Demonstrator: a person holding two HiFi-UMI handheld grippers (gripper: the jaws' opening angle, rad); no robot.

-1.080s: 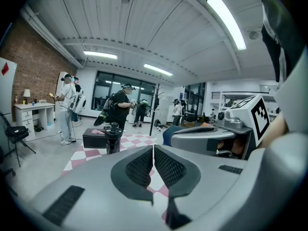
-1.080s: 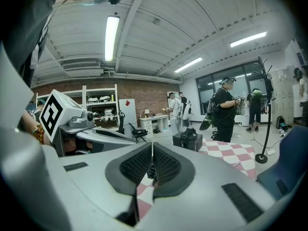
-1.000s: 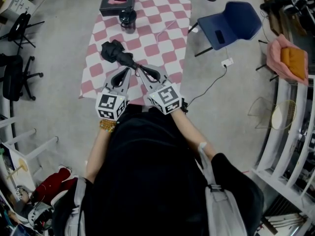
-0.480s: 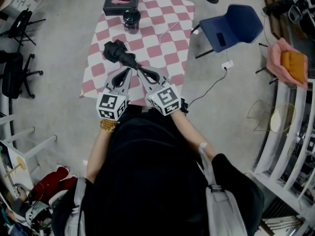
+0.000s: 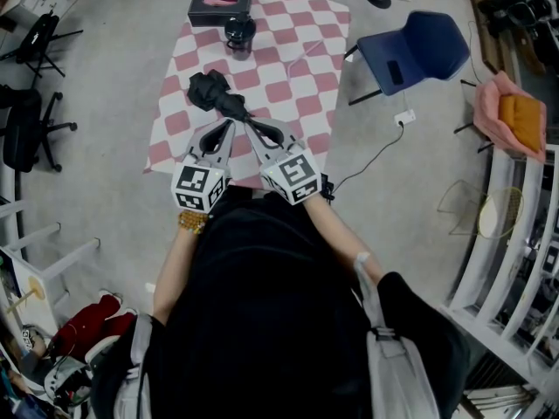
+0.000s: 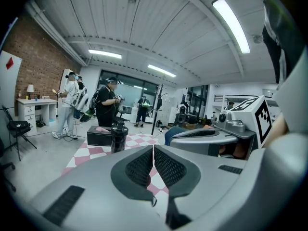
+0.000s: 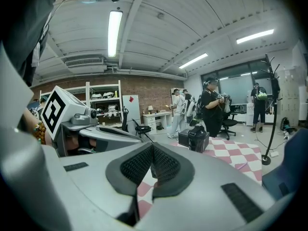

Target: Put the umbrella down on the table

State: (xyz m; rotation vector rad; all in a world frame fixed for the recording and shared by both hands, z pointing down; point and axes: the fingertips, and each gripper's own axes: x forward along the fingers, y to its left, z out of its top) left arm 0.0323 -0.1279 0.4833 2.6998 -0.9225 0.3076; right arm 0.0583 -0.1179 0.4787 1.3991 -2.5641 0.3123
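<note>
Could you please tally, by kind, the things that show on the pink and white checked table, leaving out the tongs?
black folded fabric umbrella: 1
black rectangular tissue box with a pink top: 1
black lidded drink bottle: 1
Total: 3
</note>
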